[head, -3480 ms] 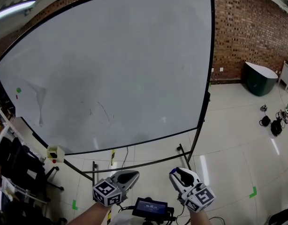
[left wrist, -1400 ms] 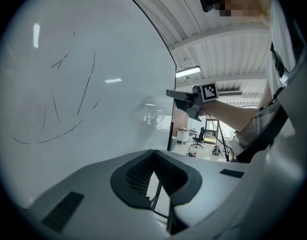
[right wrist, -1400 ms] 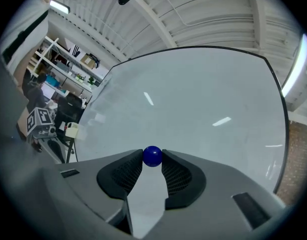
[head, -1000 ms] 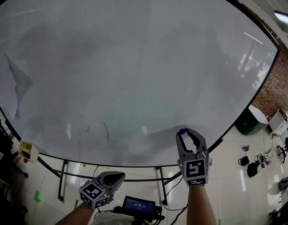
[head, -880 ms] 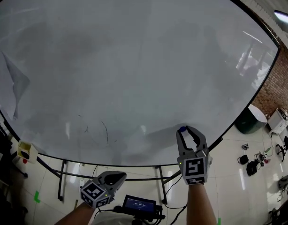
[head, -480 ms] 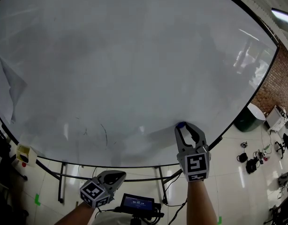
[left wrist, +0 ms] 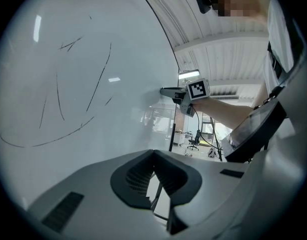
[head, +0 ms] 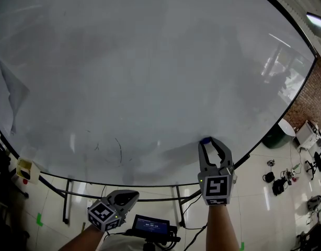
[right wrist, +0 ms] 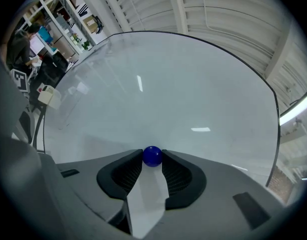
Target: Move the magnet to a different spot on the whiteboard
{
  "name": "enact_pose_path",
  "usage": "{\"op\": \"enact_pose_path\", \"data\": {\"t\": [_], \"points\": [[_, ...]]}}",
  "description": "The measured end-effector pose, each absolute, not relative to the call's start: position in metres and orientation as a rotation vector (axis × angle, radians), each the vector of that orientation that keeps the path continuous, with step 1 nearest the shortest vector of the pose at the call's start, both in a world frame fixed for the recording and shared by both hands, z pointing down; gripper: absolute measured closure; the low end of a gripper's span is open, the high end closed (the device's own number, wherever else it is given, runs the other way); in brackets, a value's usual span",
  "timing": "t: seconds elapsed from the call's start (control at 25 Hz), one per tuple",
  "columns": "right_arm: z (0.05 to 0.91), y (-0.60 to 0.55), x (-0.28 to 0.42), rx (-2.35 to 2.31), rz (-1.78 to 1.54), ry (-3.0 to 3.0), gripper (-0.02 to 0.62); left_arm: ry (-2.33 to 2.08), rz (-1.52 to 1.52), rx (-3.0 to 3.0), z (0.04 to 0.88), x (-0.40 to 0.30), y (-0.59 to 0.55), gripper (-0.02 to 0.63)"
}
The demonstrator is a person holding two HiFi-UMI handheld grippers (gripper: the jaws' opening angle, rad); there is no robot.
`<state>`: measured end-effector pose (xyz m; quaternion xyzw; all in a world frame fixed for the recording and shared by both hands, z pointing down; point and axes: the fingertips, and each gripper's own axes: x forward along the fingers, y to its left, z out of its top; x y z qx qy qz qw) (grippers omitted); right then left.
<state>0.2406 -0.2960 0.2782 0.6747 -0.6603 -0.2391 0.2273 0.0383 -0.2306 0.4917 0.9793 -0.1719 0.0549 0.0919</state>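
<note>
Clamping the blue magnet (right wrist: 152, 156) in your right tool (head: 210, 141), you press it against the whiteboard (head: 150, 61).
It sits at the board's 5 o'clock edge; your left tool (head: 135, 195) hangs low, jaws together.

- Magnet (right wrist: 152, 156): small glossy blue ball, pinched between the right gripper's (head: 209, 143) jaw tips, at the whiteboard's 5 o'clock near its bottom edge.
- Whiteboard (head: 150, 61): large, white, black-framed, upright; faint pen strokes at 7 o'clock.
</note>
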Motion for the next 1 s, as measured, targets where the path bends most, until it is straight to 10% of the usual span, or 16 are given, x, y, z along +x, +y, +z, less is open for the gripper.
{"op": "enact_pose_path", "data": {"t": [1.0], "points": [[0.31, -0.217, 0.261, 1.921, -0.51, -2.325, 0.551, -0.766, 0.235, 2.834, 0.489, 0.02, -0.193, 0.586]]}}
